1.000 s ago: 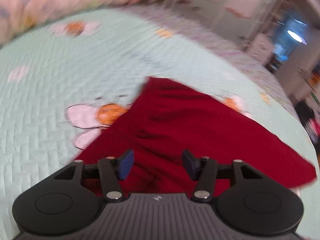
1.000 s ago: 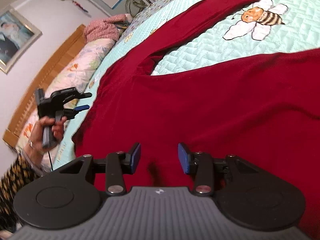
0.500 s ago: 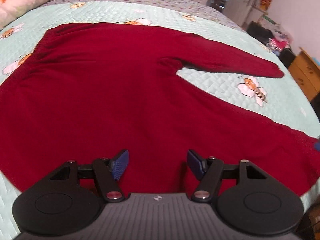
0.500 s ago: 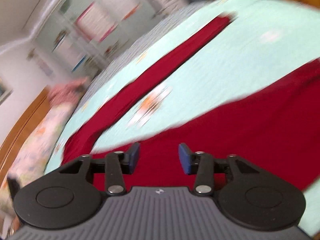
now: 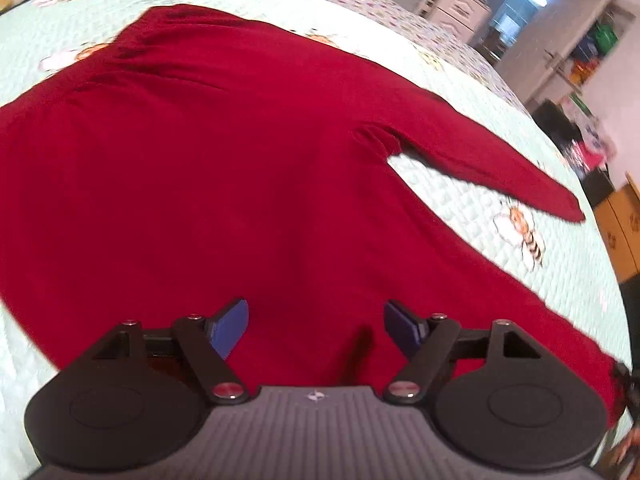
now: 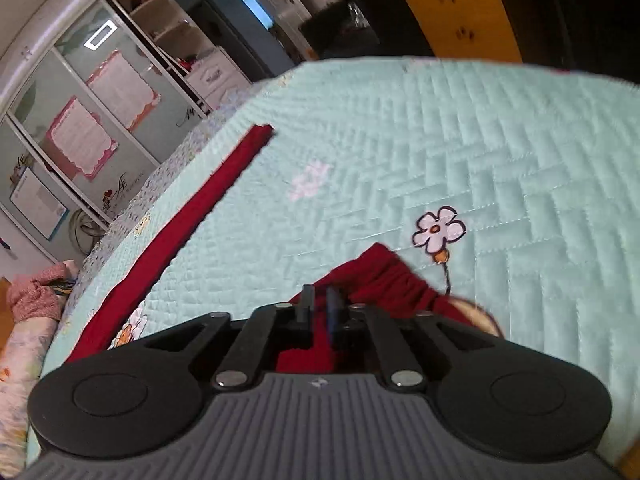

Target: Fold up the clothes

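With my right gripper [image 6: 318, 306] fingers closing on the red garment's [image 5: 240, 168] bunched corner and the left gripper [image 5: 316, 326] fingers opening over bare cloth, I risk that thin pinch slipping free toward 12 o'clock on the bed [image 6: 460, 152].

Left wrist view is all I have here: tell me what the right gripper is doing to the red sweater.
Observer: The right gripper has its jaws closing, with a bunched corner of the red sweater between them.
Operator: Place that corner on the bed for me.
Observer: It lies on the quilt, right beside a printed white flower.
Operator: Report what else lies on the bed from that side.
Observer: A heap of pink clothes sits at the left edge of the right wrist view, well away from the sweater corner.
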